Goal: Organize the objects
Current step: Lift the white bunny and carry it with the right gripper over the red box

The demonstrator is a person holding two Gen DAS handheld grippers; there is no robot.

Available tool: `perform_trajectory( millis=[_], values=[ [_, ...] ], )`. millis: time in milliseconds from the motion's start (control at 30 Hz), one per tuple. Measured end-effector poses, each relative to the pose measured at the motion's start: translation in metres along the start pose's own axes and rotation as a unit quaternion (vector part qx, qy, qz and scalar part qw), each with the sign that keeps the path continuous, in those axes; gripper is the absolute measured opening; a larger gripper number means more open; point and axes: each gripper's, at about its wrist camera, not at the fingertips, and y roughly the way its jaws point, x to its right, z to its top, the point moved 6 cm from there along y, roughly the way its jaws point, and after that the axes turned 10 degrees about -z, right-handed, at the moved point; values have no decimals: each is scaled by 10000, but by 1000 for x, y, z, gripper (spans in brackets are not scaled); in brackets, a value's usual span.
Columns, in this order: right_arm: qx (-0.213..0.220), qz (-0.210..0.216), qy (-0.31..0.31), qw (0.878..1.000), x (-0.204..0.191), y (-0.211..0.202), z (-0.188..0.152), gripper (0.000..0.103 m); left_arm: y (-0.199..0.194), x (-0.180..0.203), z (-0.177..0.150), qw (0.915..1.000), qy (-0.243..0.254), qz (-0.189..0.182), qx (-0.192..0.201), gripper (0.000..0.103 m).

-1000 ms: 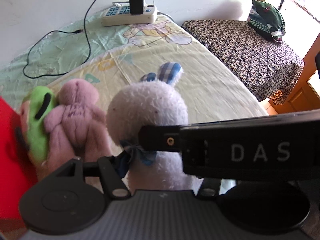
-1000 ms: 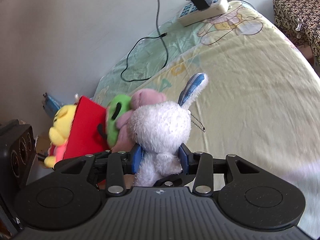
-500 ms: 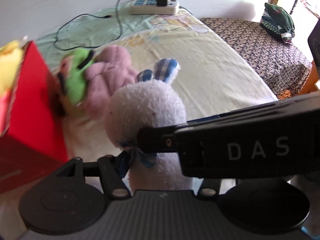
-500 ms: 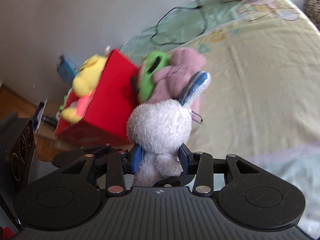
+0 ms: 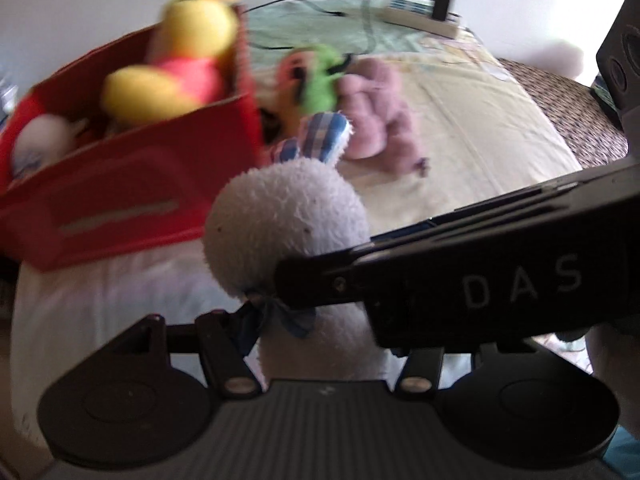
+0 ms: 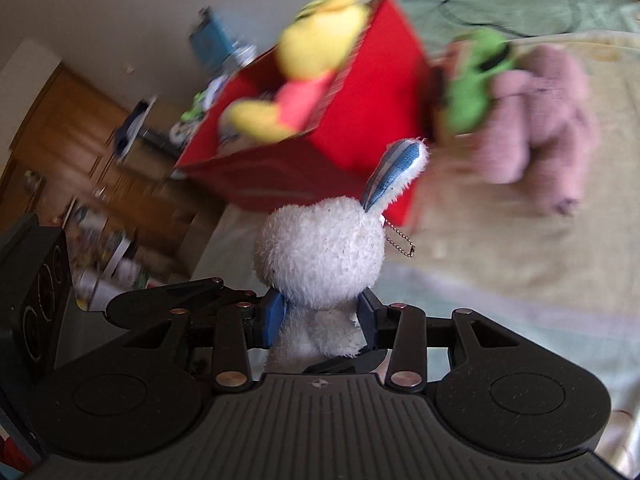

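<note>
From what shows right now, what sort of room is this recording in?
Most likely a bedroom: a bed with a printed sheet, plush toys filling a red box, and wooden cabinets along the wall.

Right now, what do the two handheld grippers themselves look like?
Both are matte black plastic, with a ribbed front plate between two round discs and linkage bars with metal pivot pins. The right gripper has blue finger pads. Its side shows white "DAS" lettering in the left gripper view.
</note>
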Motion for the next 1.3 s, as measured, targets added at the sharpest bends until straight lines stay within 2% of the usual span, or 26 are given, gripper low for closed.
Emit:
perform_trajectory(
  millis=[167, 333, 500, 733, 1000, 1300],
  values=[
    [-220, 288, -299, 9989, -39, 22, 5, 43, -24, -37, -13, 9994, -282, 163, 109, 56],
    [-235, 530, -413, 9975, -80, 40, 16, 42, -54, -71, -19, 9988, -207, 341, 289, 56],
    [-92, 597, -598, 9964, -124, 51, 28, 42, -85, -107, -18, 9983, -143, 314, 476, 56],
    [351, 651, -638, 9952, -161, 54, 52, 43, -125, -151, -3, 9955, 161, 163, 923, 56],
    [1153, 278, -459, 9919, -170, 49, 88, 43, -138, -174, 40, 9879, 584, -220, 1418, 56],
    [1699, -594, -306, 9832, -146, 49, 126, 42, -103, -186, 97, 9818, 703, -899, 1519, 56]
  ],
)
